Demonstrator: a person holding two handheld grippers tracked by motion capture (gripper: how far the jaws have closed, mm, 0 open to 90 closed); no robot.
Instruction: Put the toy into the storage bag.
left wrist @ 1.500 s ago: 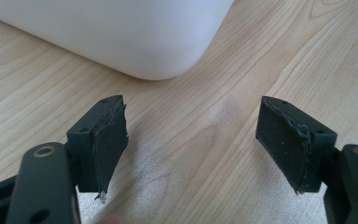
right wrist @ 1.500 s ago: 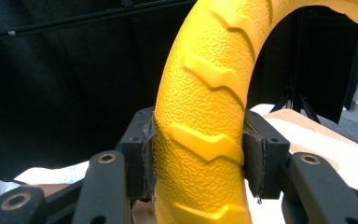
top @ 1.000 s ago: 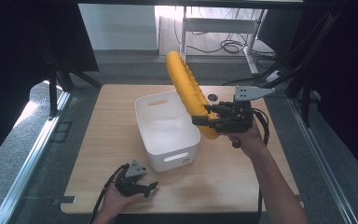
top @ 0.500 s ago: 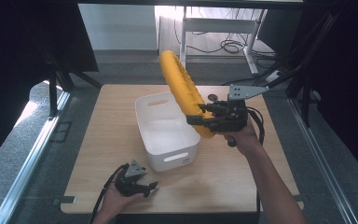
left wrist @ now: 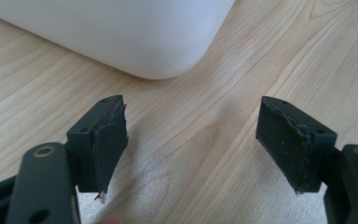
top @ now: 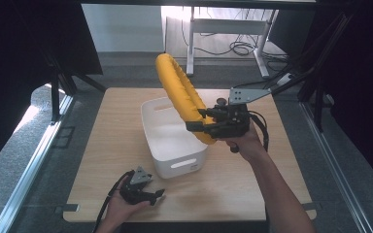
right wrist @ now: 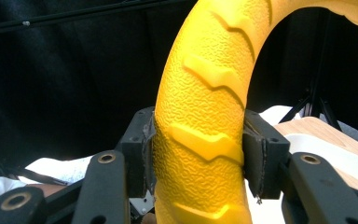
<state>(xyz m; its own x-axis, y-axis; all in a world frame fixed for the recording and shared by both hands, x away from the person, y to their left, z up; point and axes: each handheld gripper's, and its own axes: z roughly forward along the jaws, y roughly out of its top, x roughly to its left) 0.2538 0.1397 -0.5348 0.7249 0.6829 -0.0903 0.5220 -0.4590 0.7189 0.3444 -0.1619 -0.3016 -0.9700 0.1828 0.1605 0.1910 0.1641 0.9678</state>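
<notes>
Pale wood grain covers the table (top: pixel 252 194), which stands on a grey floor with dark curtains on both sides and a desk with loose cables at twelve o'clock. From the high view, a white bin (top: pixel 175 160) sits at the table's centre. The right gripper (top: pixel 209 127), at about three o'clock from the bin, is clamped on a yellow ring (top: pixel 179 92) that slants upward toward eleven o'clock above the bin, clear of the table. The left gripper (top: pixel 156 195) rests at the table's near edge, at about seven o'clock from the bin, held in a hand.

Seen from the left gripper view, the two black jaws stand wide apart with nothing between them, low over the wood. A rounded corner of the bin (left wrist: pixel 135 37) lies at twelve o'clock, just beyond the jaw tips.

Along the right gripper view, both pads (right wrist: pixel 260 156) press on the sides of the ring (right wrist: pixel 205 116), whose ribbed, pebbled surface arches up toward one o'clock. The bin's rim (right wrist: pixel 326 154) shows at four o'clock.
</notes>
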